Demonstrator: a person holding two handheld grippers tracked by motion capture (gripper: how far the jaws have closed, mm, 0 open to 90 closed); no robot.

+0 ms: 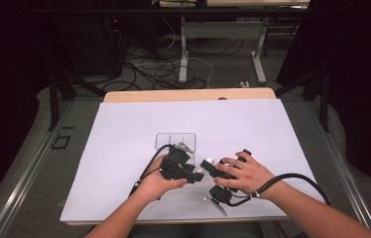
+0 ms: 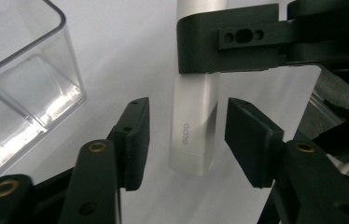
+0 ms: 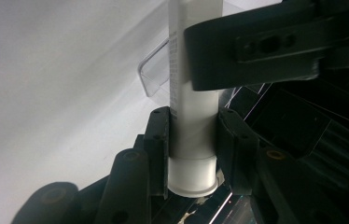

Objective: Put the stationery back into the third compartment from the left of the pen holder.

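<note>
Right now the right gripper is clamped on the white glue stick low on its barrel, just above the wider collar at its base. In the left gripper view that same stick runs lengthwise from 12 o'clock down toward 6 o'clock, its printed end hanging in the gap of the left gripper, whose jaws stand spread with clear space on either side of the tube. So the stick's long axis lies along the left jaws, not across them, and the left gripper is the free one nearest that end. A clear plastic box sits at 10 o'clock from those jaws, on the white table
</note>
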